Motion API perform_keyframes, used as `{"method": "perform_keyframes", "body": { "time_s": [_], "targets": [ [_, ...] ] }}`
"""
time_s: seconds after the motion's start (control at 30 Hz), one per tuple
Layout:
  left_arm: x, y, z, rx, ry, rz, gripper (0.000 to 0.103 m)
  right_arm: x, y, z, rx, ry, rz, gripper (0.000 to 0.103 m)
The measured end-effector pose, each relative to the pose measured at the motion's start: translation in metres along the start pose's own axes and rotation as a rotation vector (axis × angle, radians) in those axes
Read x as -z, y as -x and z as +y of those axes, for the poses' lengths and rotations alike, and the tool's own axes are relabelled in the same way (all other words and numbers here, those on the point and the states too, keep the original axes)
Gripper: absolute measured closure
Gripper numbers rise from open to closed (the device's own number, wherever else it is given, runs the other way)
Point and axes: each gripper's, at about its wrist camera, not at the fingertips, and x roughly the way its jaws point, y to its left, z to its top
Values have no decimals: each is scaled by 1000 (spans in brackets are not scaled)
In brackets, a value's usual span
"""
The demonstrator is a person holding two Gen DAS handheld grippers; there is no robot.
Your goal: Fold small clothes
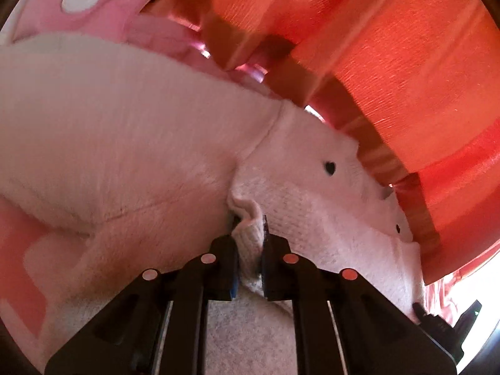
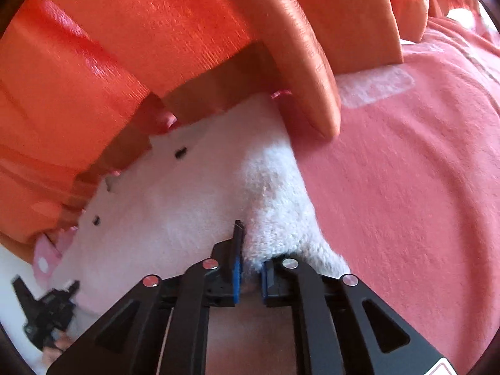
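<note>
- Orange fabric (image 1: 390,47), ribbed and glossy, draped across the top of both wrist views, with brownish bands (image 1: 368,134) along its lower edge.
- Coral-pink fleece blanket (image 2: 406,172) spread on the right of the right wrist view, with a pale rectangular patch (image 2: 375,89).
- Pink cloth with a white dot (image 1: 93,3), upper left in the left wrist view.

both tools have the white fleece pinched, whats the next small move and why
Probably lift both together and carry the pinched edge over the garment. The left tool and right tool each clamp a bunched edge of the white fleece garment, which lies on the pink blanket.
</note>
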Motion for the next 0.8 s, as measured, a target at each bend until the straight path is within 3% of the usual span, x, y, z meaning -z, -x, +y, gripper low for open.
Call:
{"method": "perform_keyframes", "body": {
  "time_s": [0.1,0.13,0.23,0.3,0.37,0.43,0.47,0.5,0.57,0.6,0.67,0.8],
  "targets": [
    [1,-3,3,-8,18,16,91,8,29,-4,45,-105,-6,92],
    [1,-4,4,-9,20,15,91,11,50,0,71,-104,-74,85],
    [2,-4,-2,-19,14,13,90,13,75,17,102,46,-207,83],
    [6,1,3,-17,25,12,90,8,57,18,89,80,-134,83],
    [8,8,5,-14,37,10,89,10,20,4,101,64,21,84],
    [5,22,10,-8,74,-8,87,12,23,4,122,67,-28,91],
    [1,36,18,-13,113,-31,78,9,26,11,139,89,-15,90],
    [-4,50,28,-21,149,-59,65,8,34,17,123,100,-26,87],
    [-12,78,51,-45,210,-120,51,9,52,25,73,96,-71,82],
    [-18,97,69,-71,249,-165,42,11,58,28,57,106,-71,82],
    [-25,122,98,-133,290,-225,34,17,67,36,22,128,-62,79],
    [-43,162,184,-385,374,-263,32,21,69,48,-9,157,-35,76]
  ]
}}
